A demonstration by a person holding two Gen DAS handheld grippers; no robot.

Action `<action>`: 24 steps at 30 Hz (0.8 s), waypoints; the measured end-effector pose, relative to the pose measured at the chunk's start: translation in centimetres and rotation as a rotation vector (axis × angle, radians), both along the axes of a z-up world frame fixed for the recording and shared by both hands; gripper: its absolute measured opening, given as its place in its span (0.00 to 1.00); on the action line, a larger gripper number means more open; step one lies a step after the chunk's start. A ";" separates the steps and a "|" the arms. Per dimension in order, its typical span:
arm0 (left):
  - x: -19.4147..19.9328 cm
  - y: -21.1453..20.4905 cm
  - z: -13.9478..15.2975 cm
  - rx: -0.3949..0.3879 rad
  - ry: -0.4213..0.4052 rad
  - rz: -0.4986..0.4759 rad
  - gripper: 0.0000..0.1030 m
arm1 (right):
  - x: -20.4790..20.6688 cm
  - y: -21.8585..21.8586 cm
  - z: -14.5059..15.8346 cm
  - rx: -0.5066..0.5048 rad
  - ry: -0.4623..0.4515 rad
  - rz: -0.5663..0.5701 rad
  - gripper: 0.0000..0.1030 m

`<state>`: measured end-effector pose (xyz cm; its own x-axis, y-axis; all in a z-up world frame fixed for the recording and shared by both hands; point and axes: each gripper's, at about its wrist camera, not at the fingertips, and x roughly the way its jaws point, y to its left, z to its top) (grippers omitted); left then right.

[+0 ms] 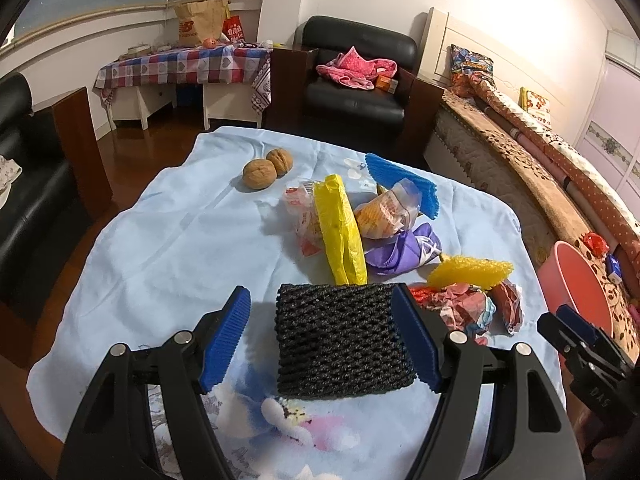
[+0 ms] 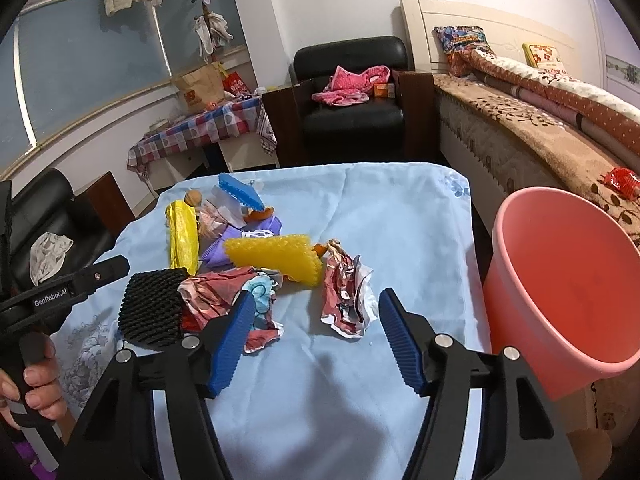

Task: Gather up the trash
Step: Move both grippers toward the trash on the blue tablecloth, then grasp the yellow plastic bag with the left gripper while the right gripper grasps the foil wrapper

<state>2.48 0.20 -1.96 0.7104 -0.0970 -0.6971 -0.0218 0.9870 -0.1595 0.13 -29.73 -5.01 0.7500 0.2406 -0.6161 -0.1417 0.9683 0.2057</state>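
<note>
Where trash lies: light-blue cloth (image 2: 360,208) | beside: pink bucket (image 2: 560,280), bed (image 2: 520,144)

We note a black diamond-mesh foam net sleeve (image 1: 340,340), a ribbed blue foam sleeve (image 1: 400,184), a bright yellow plastic bag (image 1: 340,232) and a yellow bubbly foam sheet (image 2: 276,256). The pale blue tablecloth (image 2: 380,216) carries faint floral print, pinkish we think. The round plastic bin (image 2: 560,280) is salmon pink. Two walnuts (image 1: 268,168) are tan-brown.
</note>
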 end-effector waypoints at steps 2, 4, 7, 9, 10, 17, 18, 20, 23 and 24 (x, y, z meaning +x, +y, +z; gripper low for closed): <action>0.3 0.0 0.0 -0.001 0.000 -0.002 0.71 | 0.2 0.1 0.0 -0.004 0.003 0.001 0.62; 0.6 -0.1 0.0 -0.004 0.002 -0.003 0.71 | 0.4 0.1 -0.1 -0.008 0.007 0.002 0.62; 1.1 -0.3 -0.1 -0.001 0.005 -0.005 0.71 | 0.8 0.2 -0.2 -0.011 0.016 0.002 0.62; 1.5 -0.3 -0.1 -0.001 0.007 -0.003 0.71 | 1.1 0.2 -0.2 -0.013 0.021 0.002 0.62; 1.6 -0.3 -0.1 0.001 0.009 -0.001 0.71 | 1.3 0.2 -0.2 -0.016 0.023 0.003 0.62; 2.8 -0.5 -0.4 0.009 0.027 0.006 0.71 | 1.9 0.4 -0.6 -0.025 0.038 0.004 0.62; 3.1 -0.6 -0.4 0.014 0.030 0.006 0.71 | 2.1 0.4 -0.6 -0.025 0.043 0.004 0.62; 3.3 -0.8 -0.4 0.017 0.032 0.007 0.71 | 2.3 0.4 -0.8 -0.023 0.051 0.004 0.62; 3.7 -0.9 -0.5 0.021 0.037 0.009 0.71 | 2.6 0.4 -1.0 -0.027 0.056 0.005 0.62; 3.9 -0.9 -0.6 0.025 0.040 0.011 0.71 | 2.7 0.4 -1.0 -0.030 0.057 0.006 0.62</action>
